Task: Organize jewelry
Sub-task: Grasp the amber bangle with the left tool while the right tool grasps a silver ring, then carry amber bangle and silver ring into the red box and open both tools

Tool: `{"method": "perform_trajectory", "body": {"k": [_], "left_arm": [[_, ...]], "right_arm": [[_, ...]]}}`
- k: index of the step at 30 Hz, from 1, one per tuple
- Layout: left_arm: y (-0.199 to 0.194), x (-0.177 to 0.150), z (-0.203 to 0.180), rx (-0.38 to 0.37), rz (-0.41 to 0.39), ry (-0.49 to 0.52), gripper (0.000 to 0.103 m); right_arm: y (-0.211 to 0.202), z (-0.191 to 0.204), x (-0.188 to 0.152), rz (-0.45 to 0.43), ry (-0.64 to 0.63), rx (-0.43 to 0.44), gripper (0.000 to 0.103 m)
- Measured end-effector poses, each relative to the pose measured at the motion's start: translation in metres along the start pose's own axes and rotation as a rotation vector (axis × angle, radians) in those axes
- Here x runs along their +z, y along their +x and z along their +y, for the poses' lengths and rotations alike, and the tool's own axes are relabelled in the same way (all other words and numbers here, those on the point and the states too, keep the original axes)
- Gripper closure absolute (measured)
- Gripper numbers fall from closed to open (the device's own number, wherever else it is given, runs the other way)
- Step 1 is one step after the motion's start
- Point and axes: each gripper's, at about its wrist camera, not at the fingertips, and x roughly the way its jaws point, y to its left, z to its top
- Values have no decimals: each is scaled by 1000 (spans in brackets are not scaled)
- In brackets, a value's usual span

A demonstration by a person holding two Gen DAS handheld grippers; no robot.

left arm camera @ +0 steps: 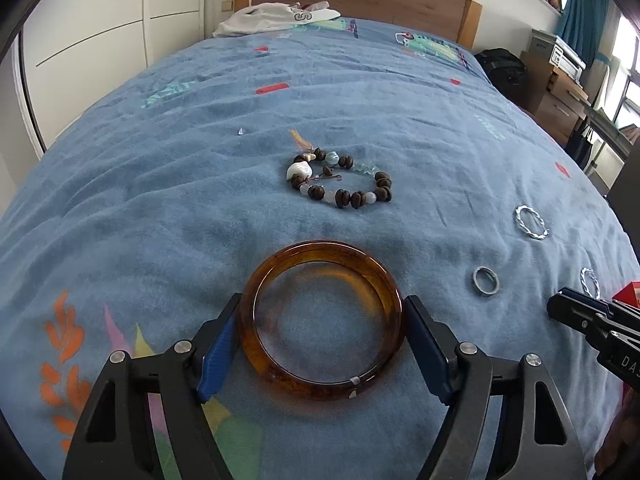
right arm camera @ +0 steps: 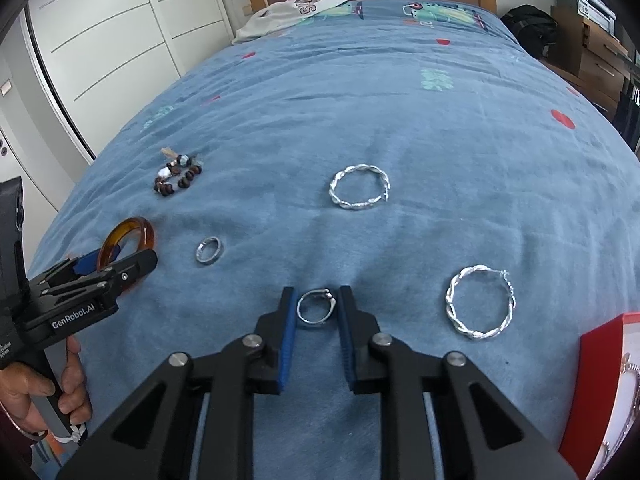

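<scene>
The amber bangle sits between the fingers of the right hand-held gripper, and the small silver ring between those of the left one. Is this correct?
The sides are swapped. The left wrist view shows the amber bangle between the fingers of the left hand-held gripper; the small silver ring sits between those of the right hand-held gripper.

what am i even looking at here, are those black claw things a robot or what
No robot: a person holds a two-finger gripper in each hand, and each gripper carries a fisheye camera looking along its fingers. One picture is from the left gripper, the other from the right gripper.

Everything lies on a bed with a blue blanket. The left gripper's blue pads sit on either side of an amber bangle, apparently touching it. The right gripper's fingers straddle a small silver ring without clearly pinching it.

Also on the blanket: a beaded bracelet, a plain band ring and two twisted silver hoops. A red box shows at the right edge.
</scene>
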Motion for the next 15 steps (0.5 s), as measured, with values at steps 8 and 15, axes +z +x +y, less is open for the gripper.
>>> {"method": "perform_trajectory", "body": {"k": [8,15], "left_arm": [[-41,3,-15,-26,-29,17,27],[-92,4,-60,-99,-68,56,27]], "right_arm": [[-50,5,-4,-56,10,27,84],[-122,-11,-12,-132,30,-4,84]]}}
